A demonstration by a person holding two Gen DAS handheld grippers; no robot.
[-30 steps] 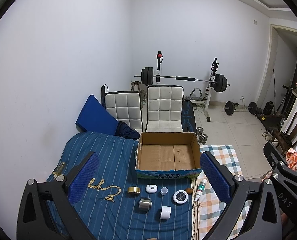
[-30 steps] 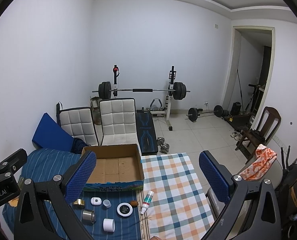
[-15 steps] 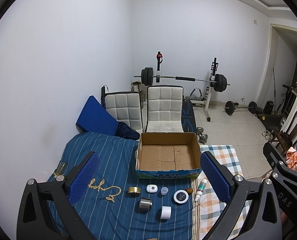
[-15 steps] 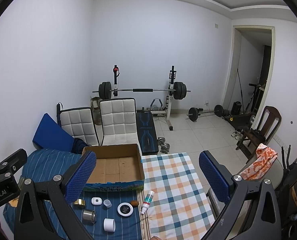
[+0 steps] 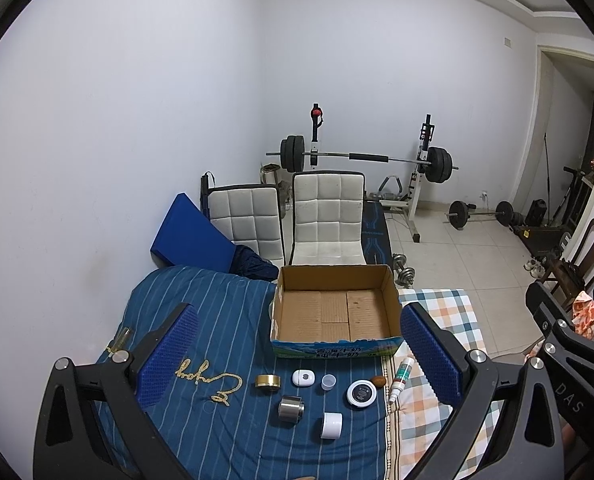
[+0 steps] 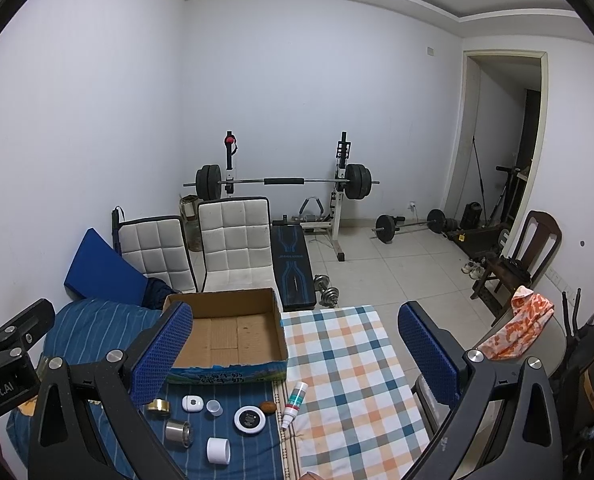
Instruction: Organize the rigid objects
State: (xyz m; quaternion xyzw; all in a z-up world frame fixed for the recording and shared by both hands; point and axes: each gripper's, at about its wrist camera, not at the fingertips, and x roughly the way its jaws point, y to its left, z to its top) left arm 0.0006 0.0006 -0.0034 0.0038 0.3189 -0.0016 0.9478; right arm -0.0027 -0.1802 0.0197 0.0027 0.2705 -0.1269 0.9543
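The black body of the right hand-held gripper [image 5: 569, 396], seen from the left wrist, reads "DAS". The black left hand-held gripper [image 6: 1, 376] body reads "nRobot.AI", its start cut off. Chinese characters on the brown cardboard box's [image 5: 337, 350] blue front are too small to read.

left gripper [image 5: 297, 356]: jaws spread wide, nothing between pads, held level | right gripper [image 6: 293, 352]: jaws spread wide, nothing held, to left gripper's right

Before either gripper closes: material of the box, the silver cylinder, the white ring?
Box: corrugated cardboard, matte brown inside, printed blue front. Silver cylinder: likely metal, brushed, with bright reflections. White ring: probably plastic, smooth, slightly glossy; could be tape, can't confirm.
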